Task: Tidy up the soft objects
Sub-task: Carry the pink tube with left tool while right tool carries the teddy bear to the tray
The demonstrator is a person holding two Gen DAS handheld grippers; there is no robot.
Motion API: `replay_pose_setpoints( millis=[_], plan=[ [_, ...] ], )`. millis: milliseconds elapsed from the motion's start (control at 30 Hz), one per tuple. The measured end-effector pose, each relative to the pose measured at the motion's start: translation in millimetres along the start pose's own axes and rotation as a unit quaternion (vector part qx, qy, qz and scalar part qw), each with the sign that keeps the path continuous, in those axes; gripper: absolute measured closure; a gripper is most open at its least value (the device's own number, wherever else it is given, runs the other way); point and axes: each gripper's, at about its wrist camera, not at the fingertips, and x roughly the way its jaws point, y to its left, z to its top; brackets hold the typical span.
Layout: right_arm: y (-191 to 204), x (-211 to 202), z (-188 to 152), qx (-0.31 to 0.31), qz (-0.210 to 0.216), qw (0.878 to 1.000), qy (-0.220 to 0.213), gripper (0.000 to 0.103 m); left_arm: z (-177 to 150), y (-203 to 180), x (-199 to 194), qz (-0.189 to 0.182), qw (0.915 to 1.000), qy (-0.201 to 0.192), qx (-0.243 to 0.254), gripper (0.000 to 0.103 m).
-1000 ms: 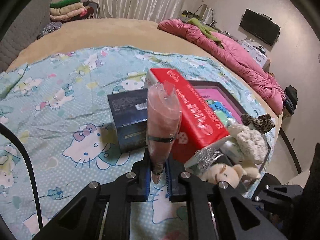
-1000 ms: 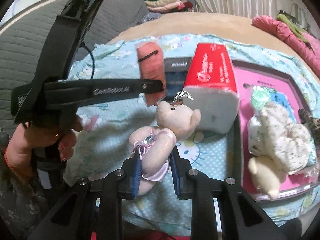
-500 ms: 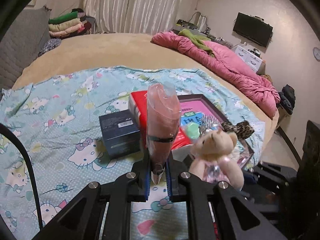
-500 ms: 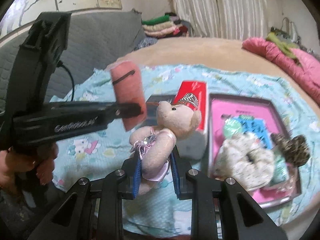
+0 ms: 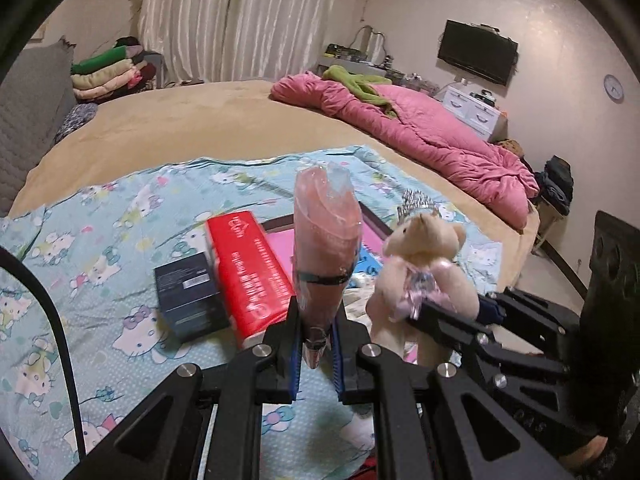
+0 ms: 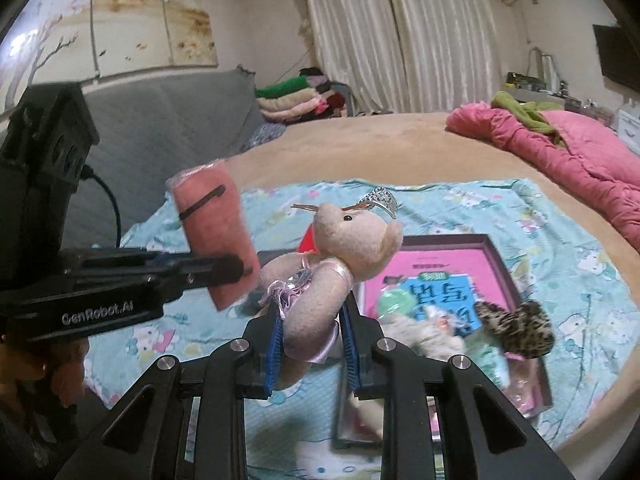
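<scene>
Left-wrist view: left gripper is clamped on the narrow lower end of a pink roll, wrapped in clear film and banded by a dark tie, which stands upright between the blue-padded fingers above the sheet. Behind it on the sheet, a dark box lies just beside a red box, and the pink tray shows past the red box. To the right, the right gripper grips a beige bear with a tiara, held in the air near the roll. A pink duvet lies well apart at the bed's far side. Right-wrist view: right gripper is closed on the bear around its body, head tilted up and right, raised above the sheet. The left gripper enters from the left with the roll pinched at its tip, just beside the bear. Below and right, the tray sits on the sheet and contains a blue card, a leopard scrunchie and a pale fluffy item, partly blurred.
</scene>
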Motion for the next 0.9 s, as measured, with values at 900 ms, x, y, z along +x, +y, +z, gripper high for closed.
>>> replay_pose_setpoints(
  millis=[900],
  plan=[
    [-100,-16,-3,0.031,-0.096,0.995,-0.018,0.077,10,-79,87,-0.019,0.9948,0.081,0.058,0.091]
  ],
)
